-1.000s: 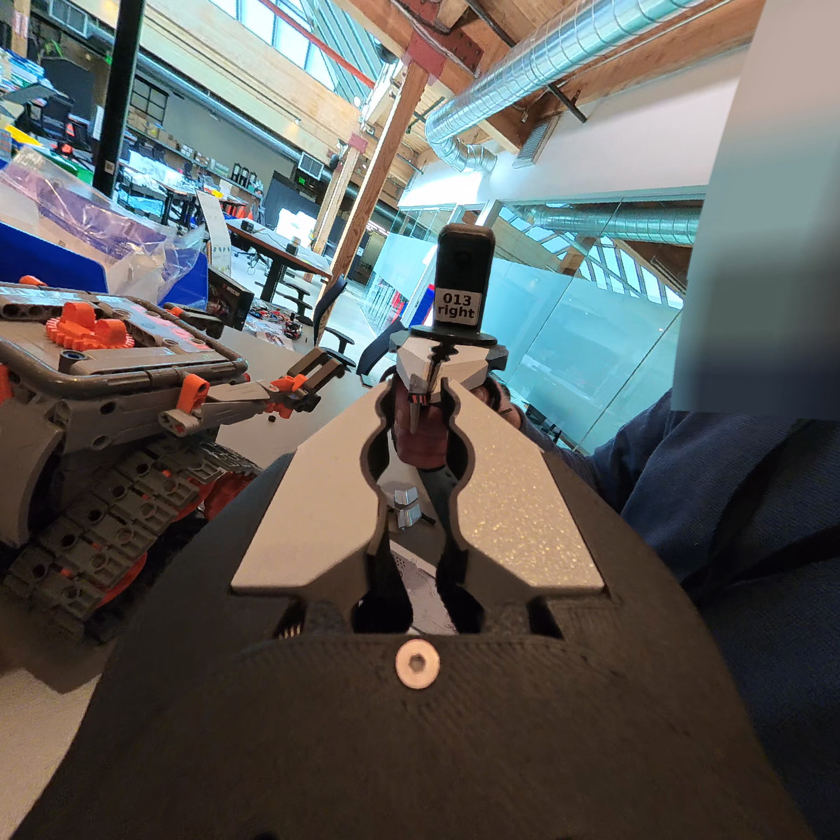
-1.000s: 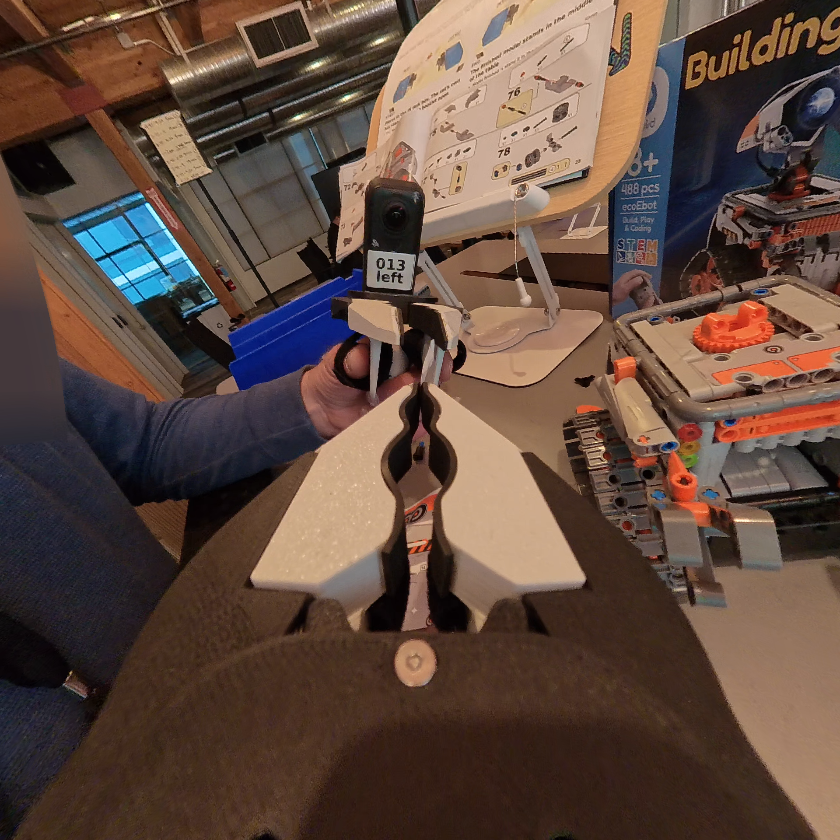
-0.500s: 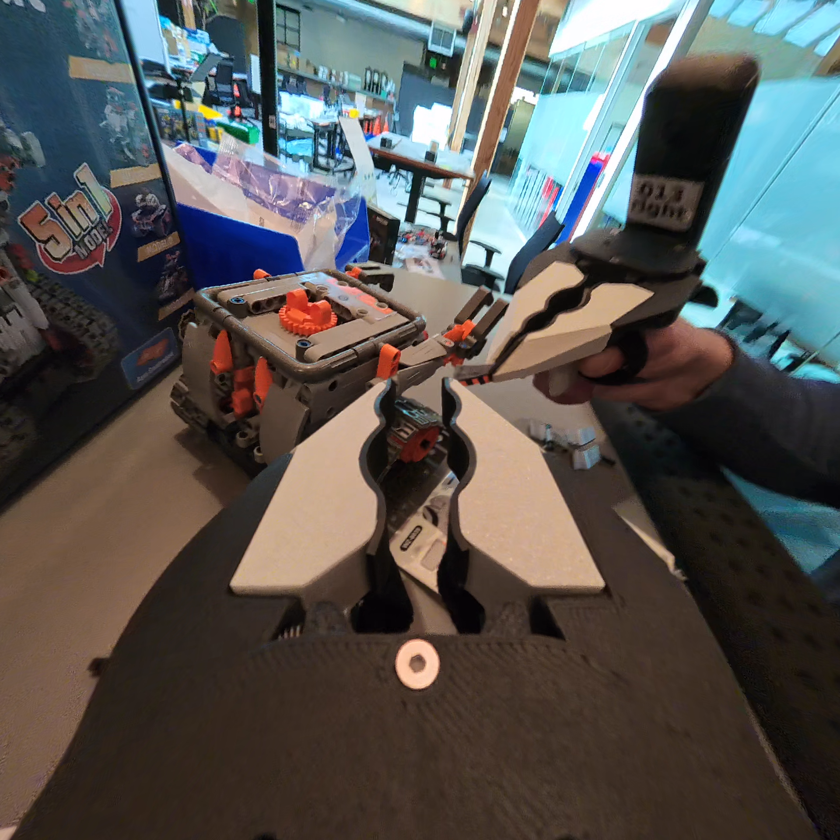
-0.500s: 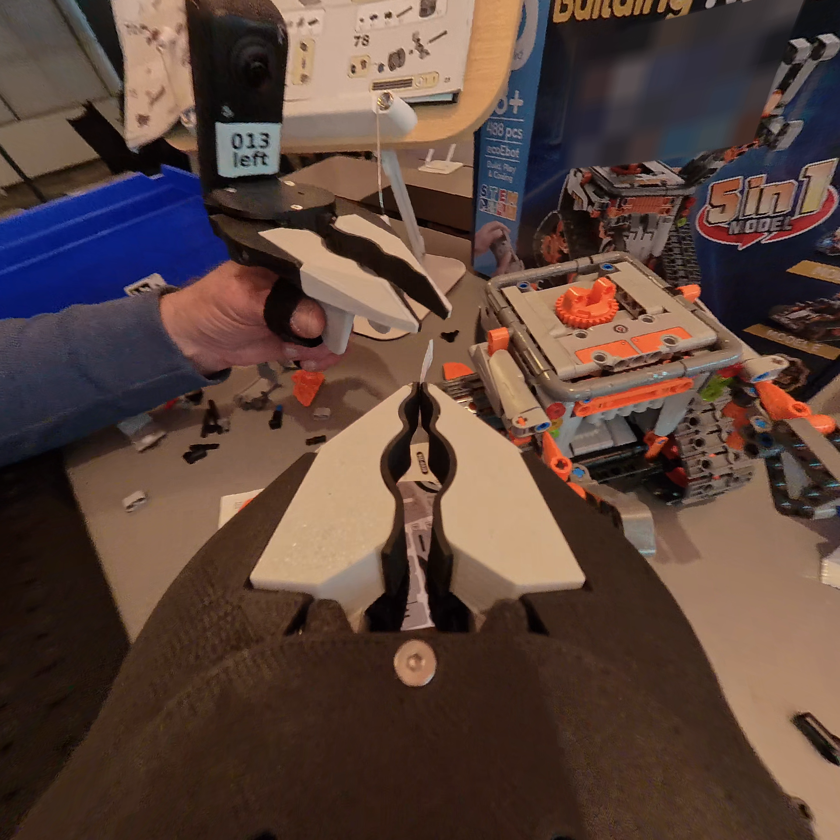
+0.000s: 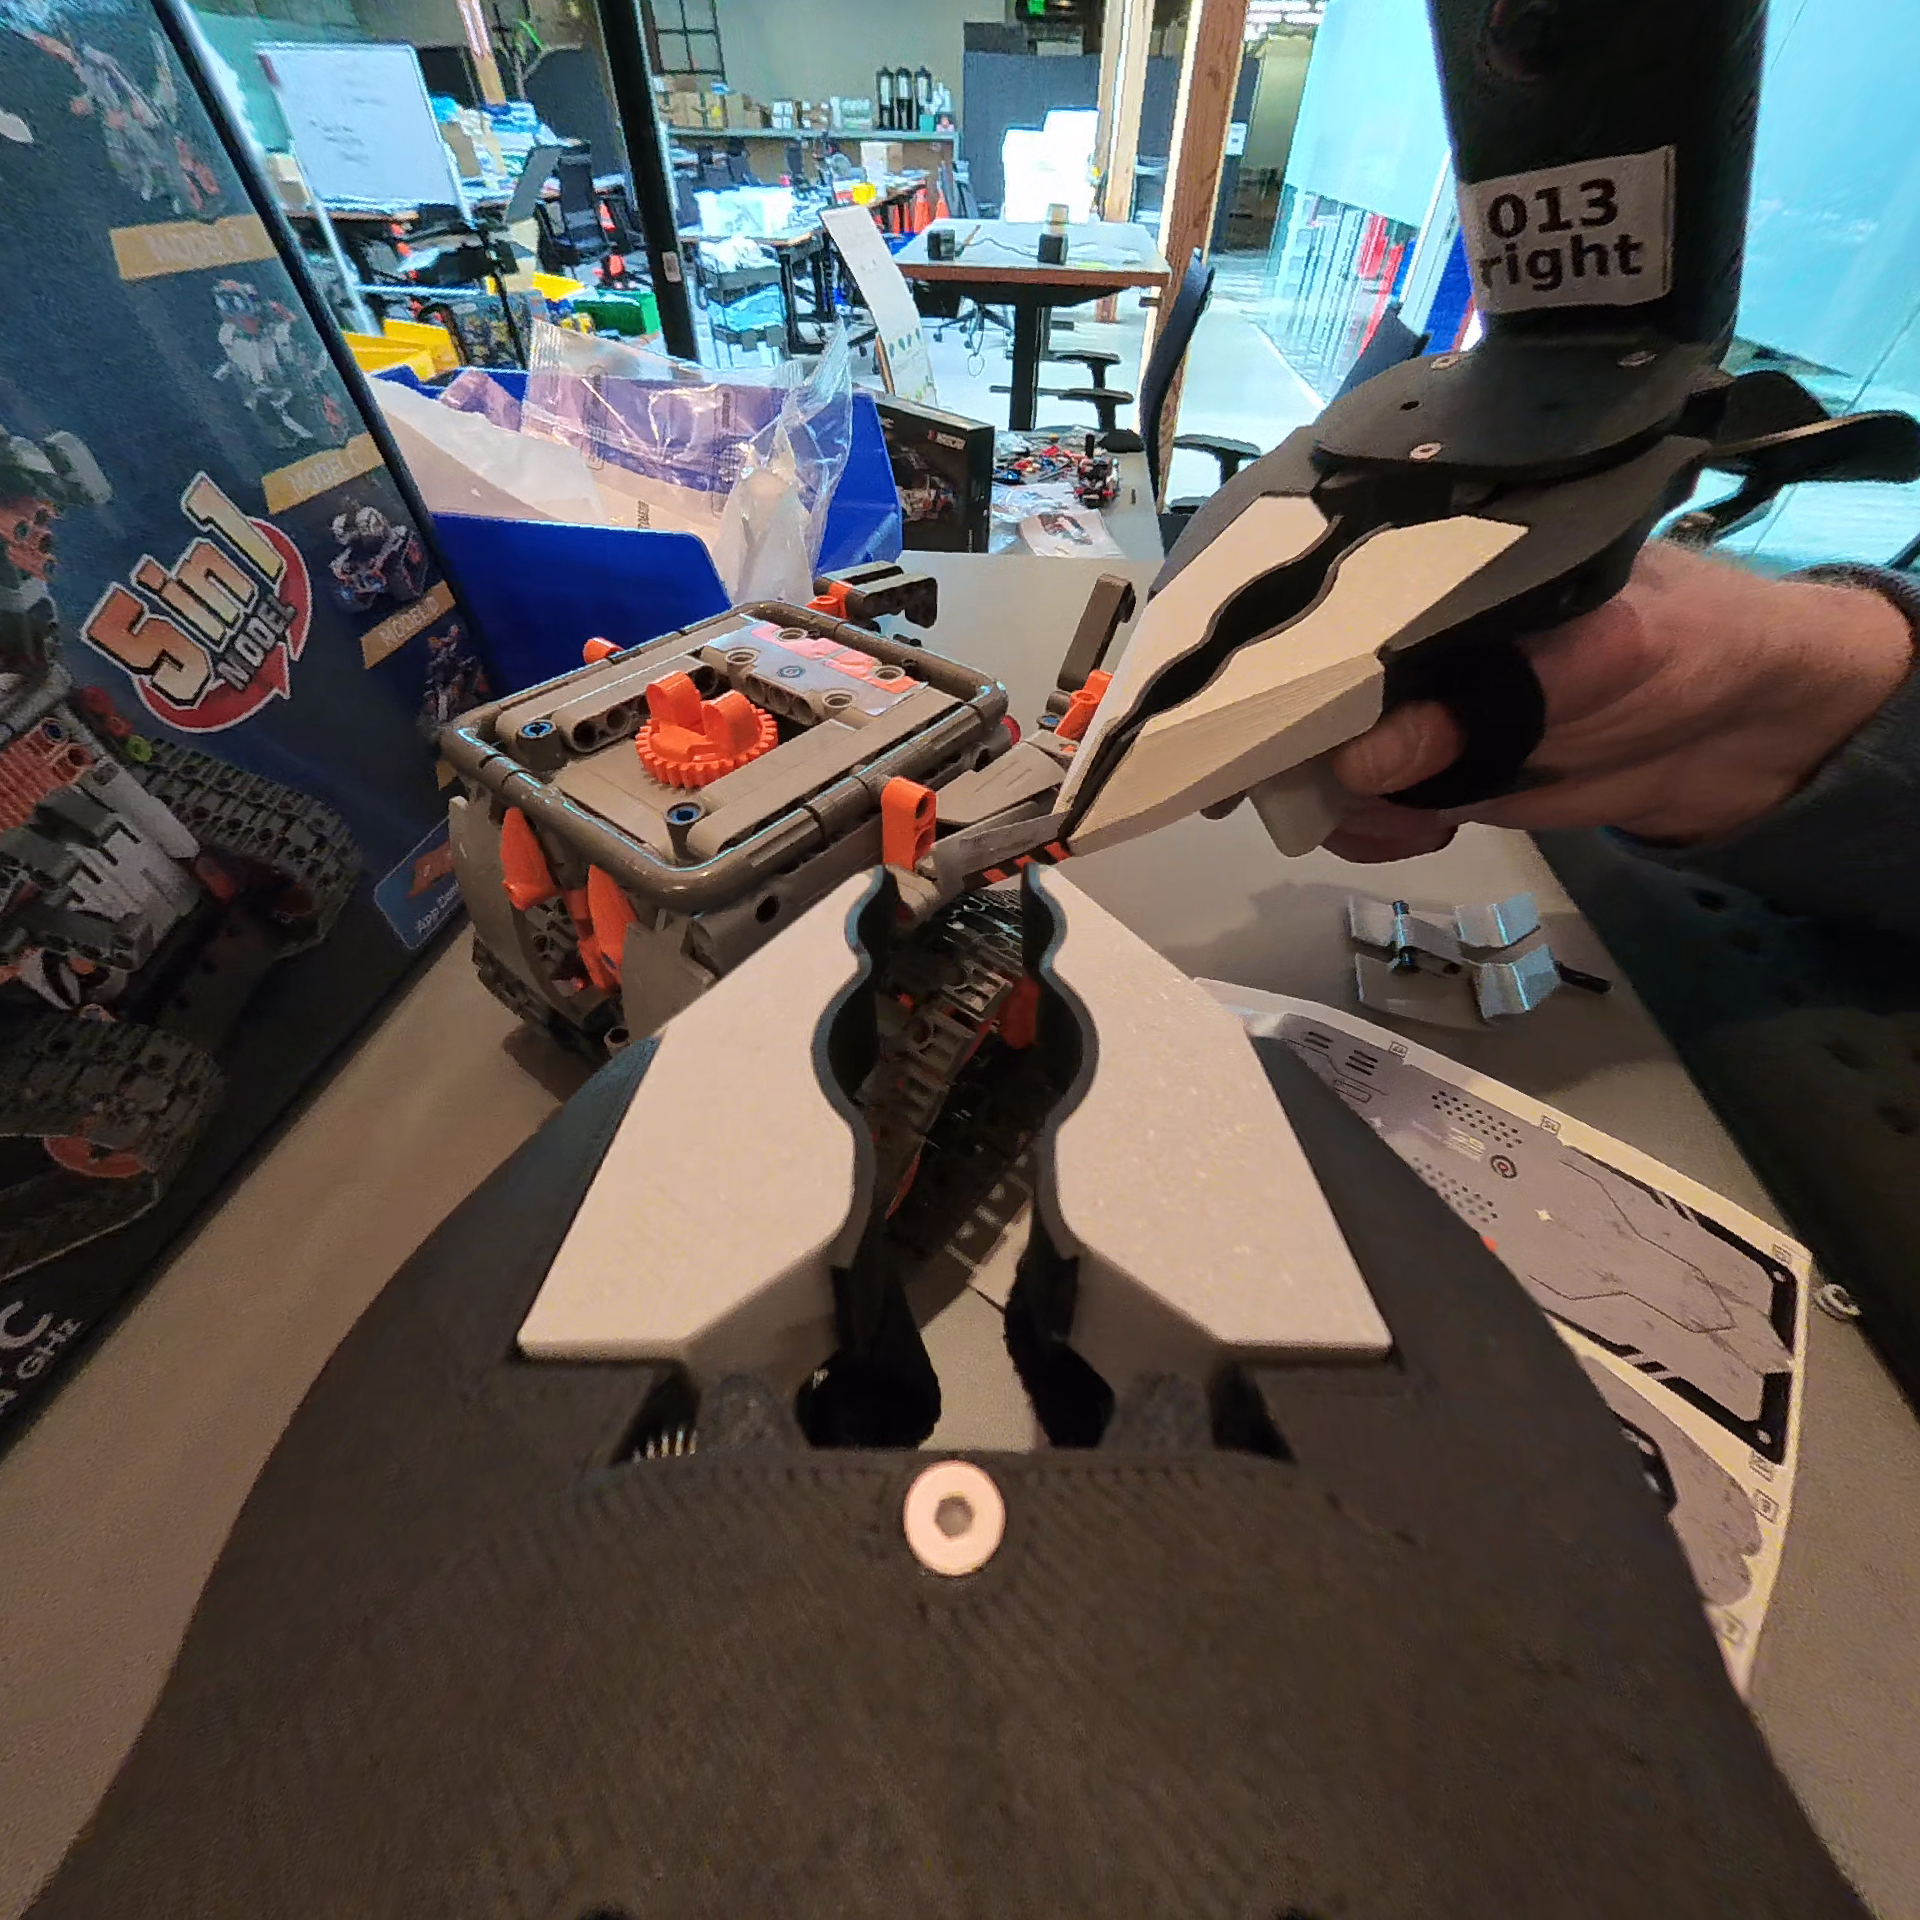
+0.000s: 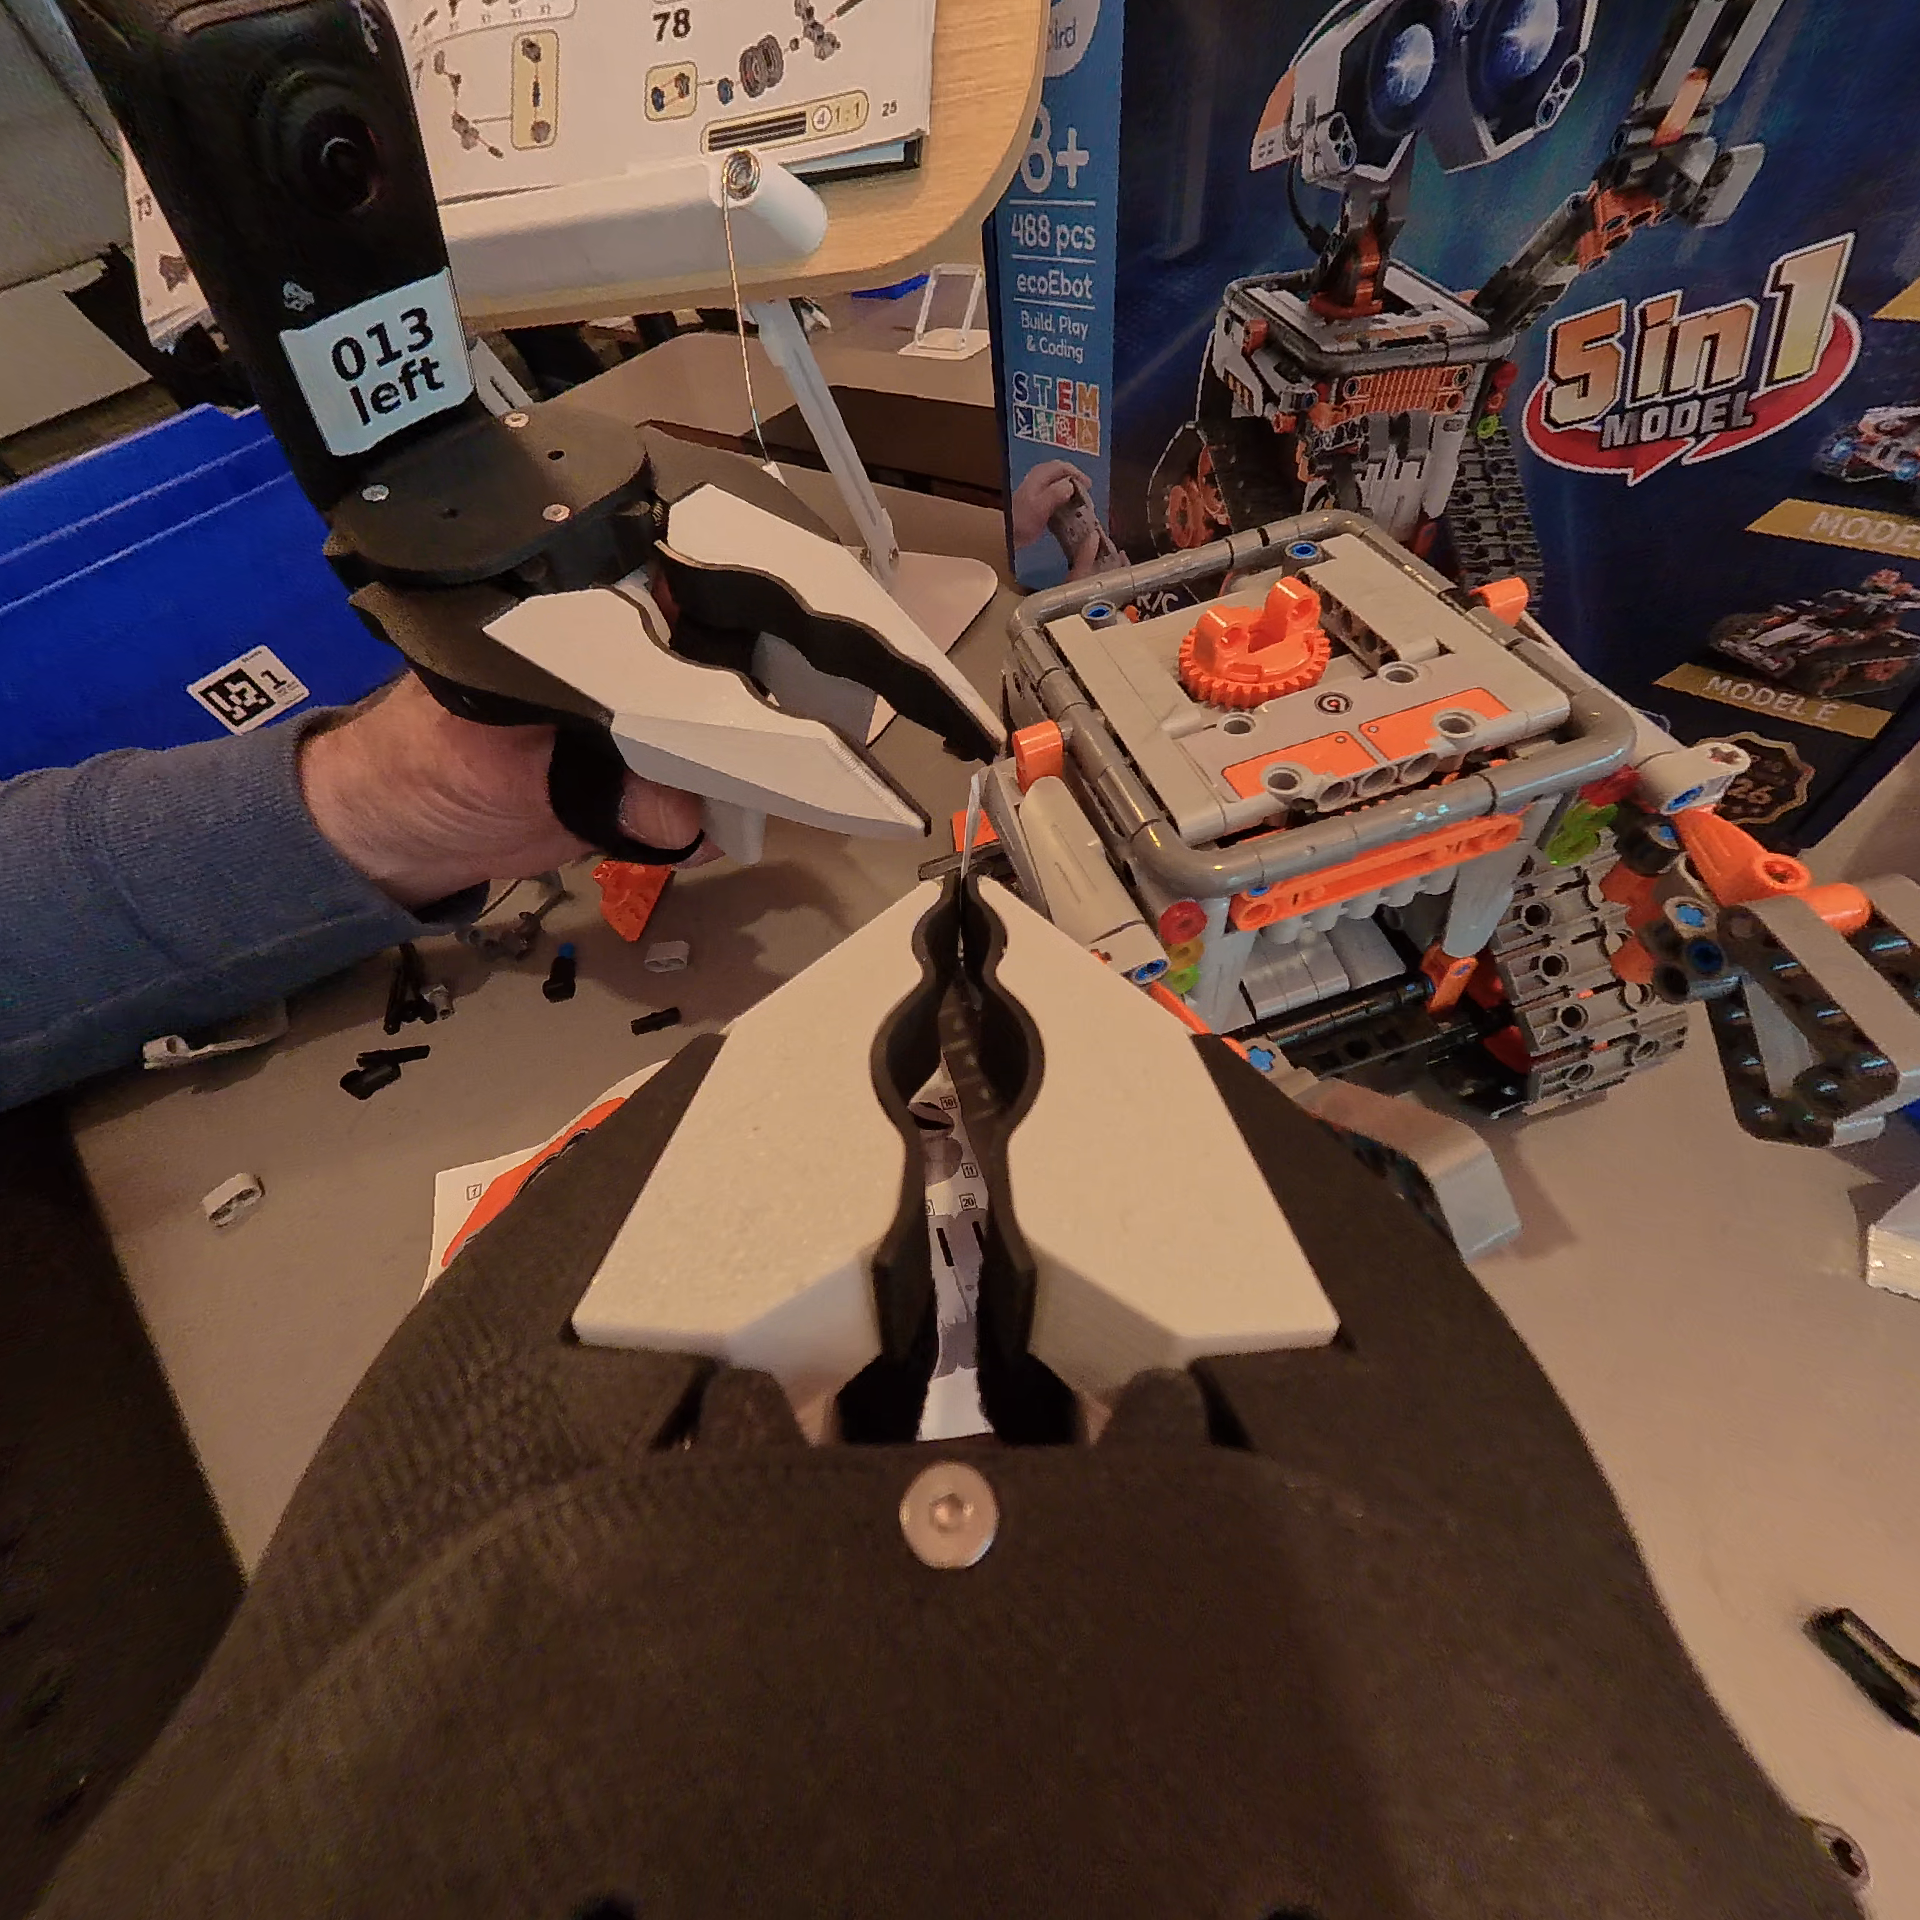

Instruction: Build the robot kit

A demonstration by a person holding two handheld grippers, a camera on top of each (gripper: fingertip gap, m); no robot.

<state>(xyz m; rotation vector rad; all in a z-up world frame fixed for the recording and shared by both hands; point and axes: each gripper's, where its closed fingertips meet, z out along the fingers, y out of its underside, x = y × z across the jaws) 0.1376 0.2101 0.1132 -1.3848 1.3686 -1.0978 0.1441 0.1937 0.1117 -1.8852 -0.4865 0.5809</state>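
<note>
A grey and orange brick-built tracked model (image 5: pixel 727 748) stands on the table; it also shows in the right wrist view (image 6: pixel 1320 748). My right gripper (image 6: pixel 958 896) is shut on a thin sticker strip (image 6: pixel 971 821) that sticks up from its tips. In the left wrist view the right gripper (image 5: pixel 1070 836) holds the strip (image 5: pixel 987 840) against the model's near corner. My left gripper (image 5: pixel 956 883) is open and holds nothing, its tips just short of that corner and an orange pin (image 5: pixel 902 816). The right wrist view shows the left gripper (image 6: pixel 961 784) with its jaws apart beside the model.
A printed sticker sheet (image 5: pixel 1558 1226) lies at right on the table, grey parts (image 5: pixel 1455 945) beyond it. A tall printed box (image 5: pixel 156 623) stands behind the model (image 6: pixel 1558 312). A booklet stand (image 6: pixel 727 156), a blue bin (image 6: pixel 104 582) and loose small parts (image 6: pixel 416 1018) sit at left. My two grippers' fingertips are within a few centimetres of each other.
Both grippers have swung down from facing each other and closed in on the model's corner. The right stays shut on the strip; the left stays open.
</note>
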